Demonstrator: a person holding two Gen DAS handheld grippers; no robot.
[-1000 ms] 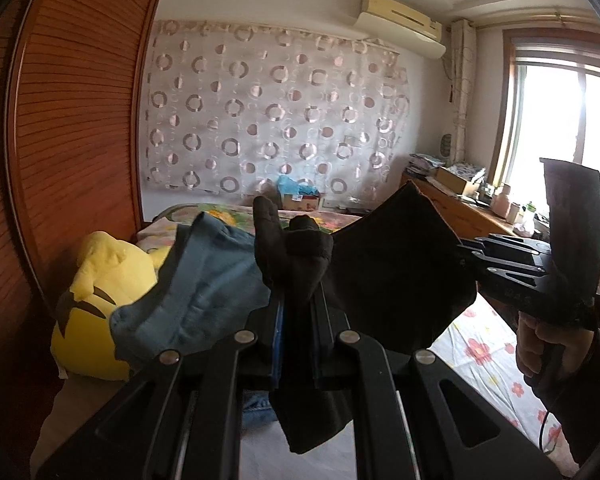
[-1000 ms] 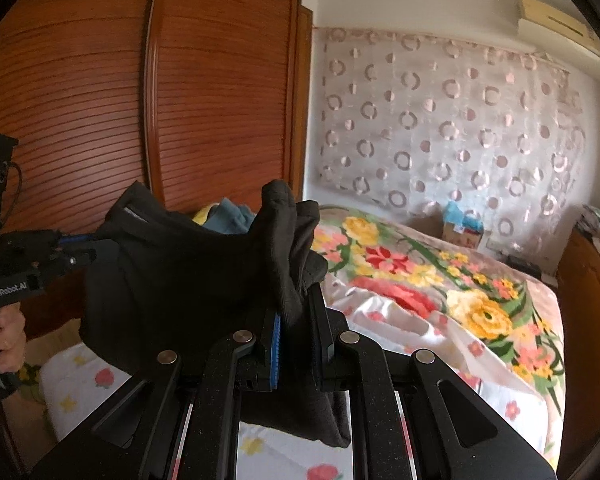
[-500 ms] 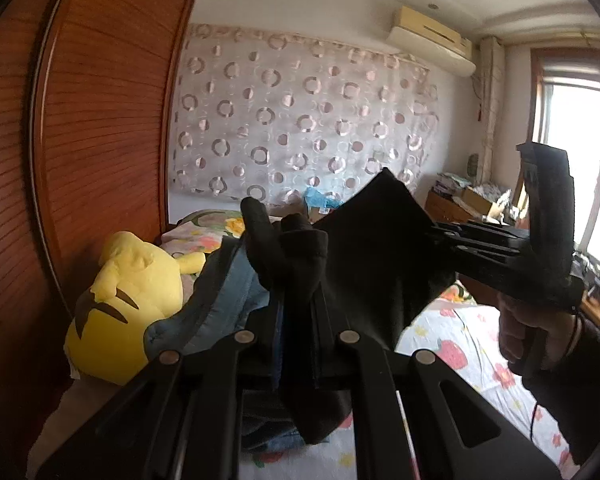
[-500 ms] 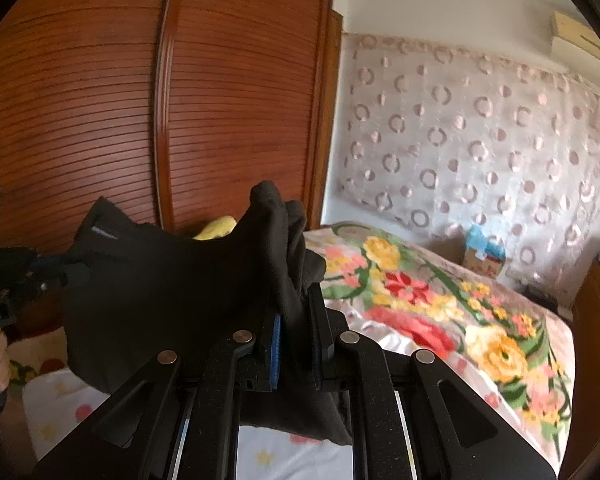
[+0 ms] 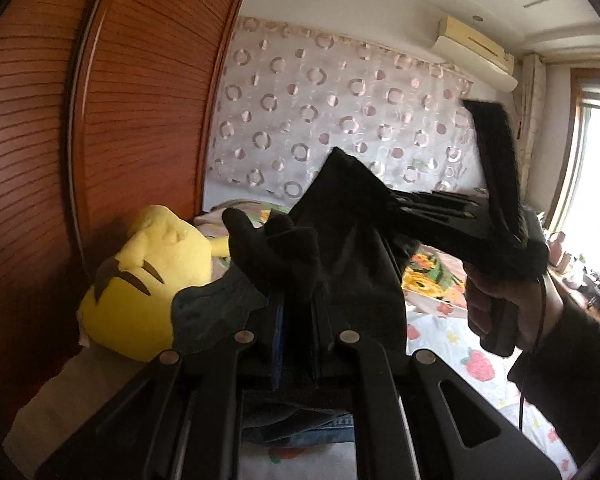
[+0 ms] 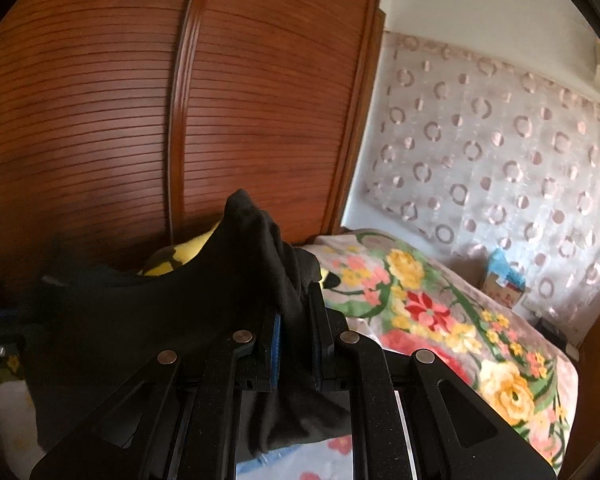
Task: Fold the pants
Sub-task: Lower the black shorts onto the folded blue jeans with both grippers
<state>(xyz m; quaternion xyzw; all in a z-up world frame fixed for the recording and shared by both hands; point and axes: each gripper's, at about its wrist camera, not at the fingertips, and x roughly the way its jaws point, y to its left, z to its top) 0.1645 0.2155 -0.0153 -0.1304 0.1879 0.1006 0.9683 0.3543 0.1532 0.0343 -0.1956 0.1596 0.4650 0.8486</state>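
Pants [image 5: 352, 240], black and bunched, hang in the air between 2 grippers, above the bed [image 6: 440, 312] and not lying on it. The left gripper [image 5: 296, 312] is clamped on a wad of the dark cloth, which sticks up past its tips. The right gripper [image 6: 294, 320] is clamped the same way on another bunch of it. In the left view the right gripper [image 5: 384, 196] comes in from the right side, pinching an upper corner of the cloth, with the person's right hand [image 5: 500, 304] on its handle.

Cloth runs in a short, slack span from one grip to the other, so its long axis lies across, left to right, and the rest sags below both tools out of sight. Neither gripper is nearer; each already has its end. My guess is that the next move is to lower or spread this span onto the bed, which lies ahead of and beneath both grips.

Count: 1 pair of black pants, 2 grippers, 1 yellow plush toy [image 5: 140, 292] by the wooden wardrobe [image 6: 140, 120], and 1 blue-grey garment [image 5: 208, 316] lying against the toy.
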